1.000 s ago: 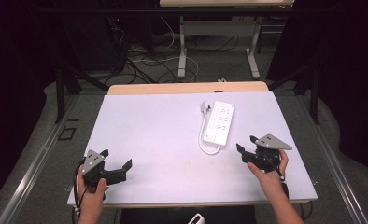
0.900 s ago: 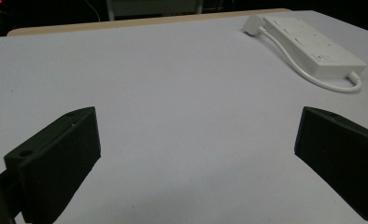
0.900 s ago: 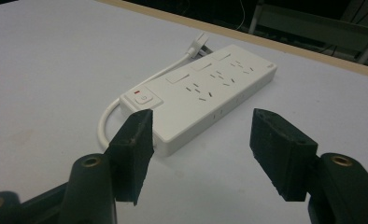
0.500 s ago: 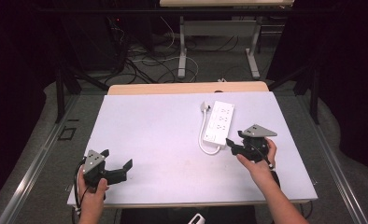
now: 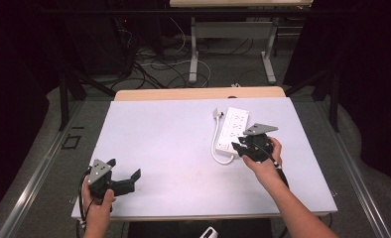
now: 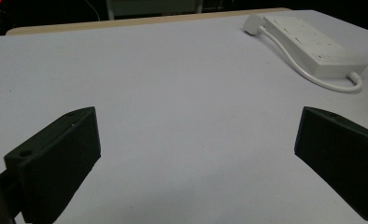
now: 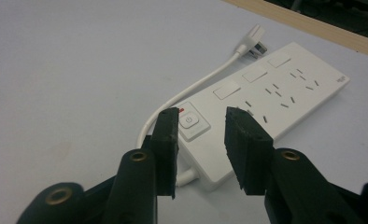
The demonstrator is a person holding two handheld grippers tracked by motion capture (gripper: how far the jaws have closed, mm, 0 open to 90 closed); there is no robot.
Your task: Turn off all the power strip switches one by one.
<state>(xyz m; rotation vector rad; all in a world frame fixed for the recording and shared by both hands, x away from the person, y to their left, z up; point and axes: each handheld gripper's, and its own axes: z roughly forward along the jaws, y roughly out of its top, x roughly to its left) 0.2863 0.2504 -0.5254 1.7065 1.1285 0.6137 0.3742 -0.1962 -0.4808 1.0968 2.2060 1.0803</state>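
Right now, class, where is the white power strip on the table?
In the high view the power strip lies right of centre on the table, its plug at its far left, directly ahead of the right claw.

Item: white power strip [image 5: 233, 130] | Pose: lying flat, sockets and power button facing up | Place: right half of the white table [image 5: 159, 144] | Cord: short white cord [image 5: 216, 144] looping beside it to its plug [image 5: 218, 114]

We read no words or numbers anywhere. One sign: a power symbol on the switch button [image 7: 189, 122] at the near end of the white power strip [image 7: 285, 88]. A small mark near the strip's far corner, too small for us to read.
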